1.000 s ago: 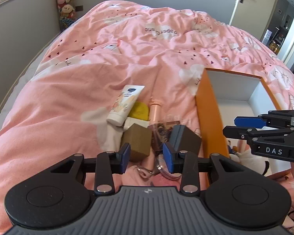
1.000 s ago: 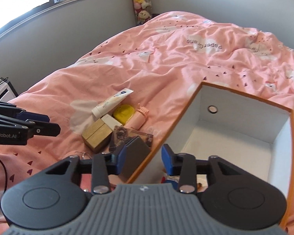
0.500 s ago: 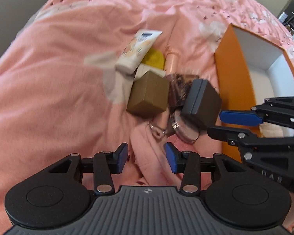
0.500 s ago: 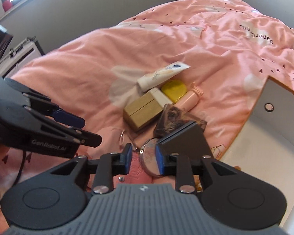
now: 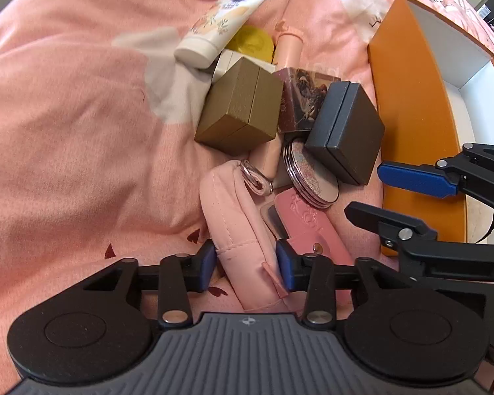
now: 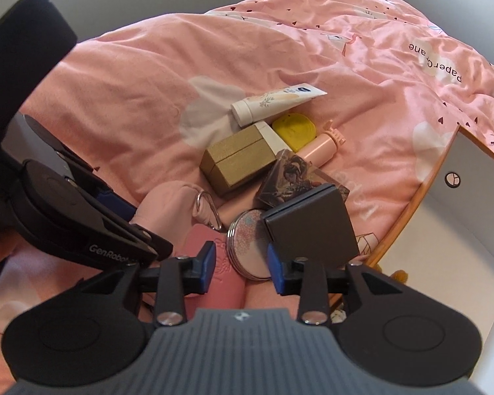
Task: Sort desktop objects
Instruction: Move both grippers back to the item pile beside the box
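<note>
Straddling pink pouch (image 5: 243,230), left claw (image 5: 245,265) spread apart, right claw (image 6: 238,265) apart above round compact (image 6: 247,247).

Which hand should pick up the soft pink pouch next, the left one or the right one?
Probably the left. The left gripper already has its open fingers on both sides of the pink pouch. The right gripper is open over by the round mirror.

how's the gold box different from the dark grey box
The gold box is olive-gold with a textured finish; the grey box is smooth charcoal. The gold box sits left by the cream tube; the grey box leans nearer the orange bin, over the round compact. Both are closed, hinged cubes.
</note>
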